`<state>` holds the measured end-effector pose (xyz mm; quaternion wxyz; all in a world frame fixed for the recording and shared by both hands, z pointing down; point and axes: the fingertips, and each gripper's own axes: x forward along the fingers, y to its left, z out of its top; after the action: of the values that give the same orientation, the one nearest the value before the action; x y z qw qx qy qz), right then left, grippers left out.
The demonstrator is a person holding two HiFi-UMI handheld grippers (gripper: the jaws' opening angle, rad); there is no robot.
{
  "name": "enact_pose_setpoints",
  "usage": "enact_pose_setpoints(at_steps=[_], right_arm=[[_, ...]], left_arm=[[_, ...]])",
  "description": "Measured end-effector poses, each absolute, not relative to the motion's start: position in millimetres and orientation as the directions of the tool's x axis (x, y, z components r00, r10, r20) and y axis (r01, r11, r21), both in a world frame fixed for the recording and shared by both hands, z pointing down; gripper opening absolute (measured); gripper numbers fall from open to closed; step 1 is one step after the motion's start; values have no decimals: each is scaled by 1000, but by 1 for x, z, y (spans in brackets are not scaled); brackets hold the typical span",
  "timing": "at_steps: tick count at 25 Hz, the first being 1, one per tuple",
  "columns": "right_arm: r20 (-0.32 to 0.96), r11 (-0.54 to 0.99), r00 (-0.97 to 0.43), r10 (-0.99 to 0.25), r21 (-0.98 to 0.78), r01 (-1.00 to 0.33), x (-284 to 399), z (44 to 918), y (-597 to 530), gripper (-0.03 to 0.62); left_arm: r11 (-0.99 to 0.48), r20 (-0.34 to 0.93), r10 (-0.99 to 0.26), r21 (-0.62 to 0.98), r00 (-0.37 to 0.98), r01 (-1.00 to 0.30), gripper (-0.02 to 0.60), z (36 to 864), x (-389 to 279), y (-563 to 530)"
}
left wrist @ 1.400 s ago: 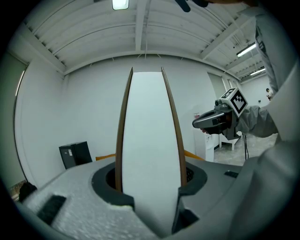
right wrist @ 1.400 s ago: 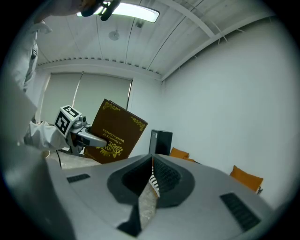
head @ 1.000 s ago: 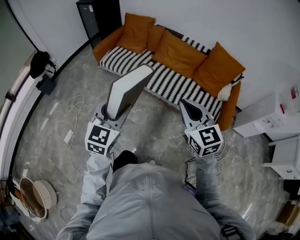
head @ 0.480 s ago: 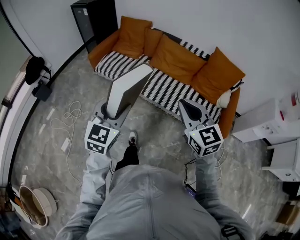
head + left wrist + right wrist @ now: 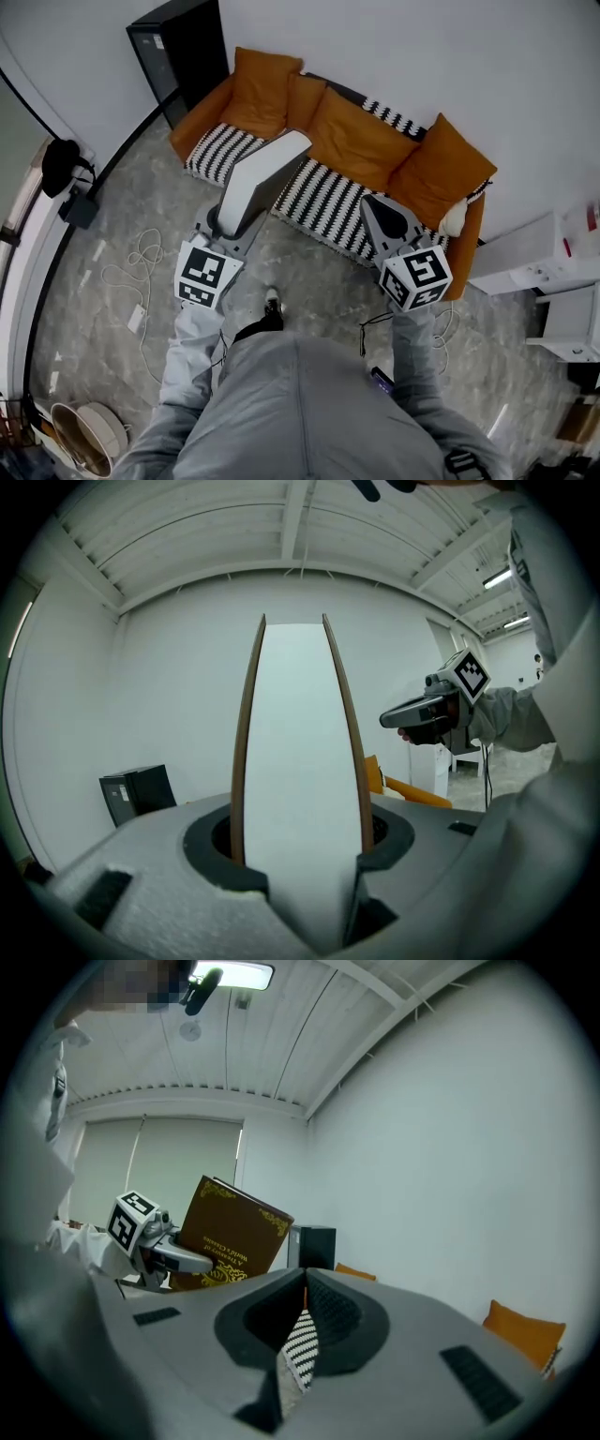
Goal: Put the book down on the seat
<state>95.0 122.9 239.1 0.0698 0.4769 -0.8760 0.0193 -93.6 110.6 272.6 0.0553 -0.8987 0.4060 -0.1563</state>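
A thick book (image 5: 261,180) with brown covers and a white page edge stands upright in my left gripper (image 5: 225,225), which is shut on its lower end. In the left gripper view the book (image 5: 298,742) rises between the jaws of the left gripper (image 5: 300,850). From the right gripper view the book (image 5: 230,1232) shows its brown cover with gold print. The book hangs over the floor in front of the sofa seat (image 5: 323,187), which is black-and-white striped. My right gripper (image 5: 377,204) is shut and holds nothing, level with the left one, near the seat's front edge.
Orange cushions (image 5: 361,136) line the sofa back. A black cabinet (image 5: 173,56) stands left of the sofa and white furniture (image 5: 553,253) to its right. Cables (image 5: 131,267) and a basket (image 5: 89,436) lie on the marble floor at left. The person's foot (image 5: 272,305) is below the grippers.
The person has stepped forward, so the sofa is nearer and the basket has slid toward the bottom left corner. Both grippers keep the same pose, the book still held.
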Motion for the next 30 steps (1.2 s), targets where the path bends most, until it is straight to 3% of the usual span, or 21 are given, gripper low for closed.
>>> enact_pose_setpoints(at_steps=[30], right_arm=[[225, 468, -447, -866, 49, -882, 24, 269, -51, 30]], left_arm=[[-761, 292, -644, -145, 708, -632, 224, 312, -146, -80]])
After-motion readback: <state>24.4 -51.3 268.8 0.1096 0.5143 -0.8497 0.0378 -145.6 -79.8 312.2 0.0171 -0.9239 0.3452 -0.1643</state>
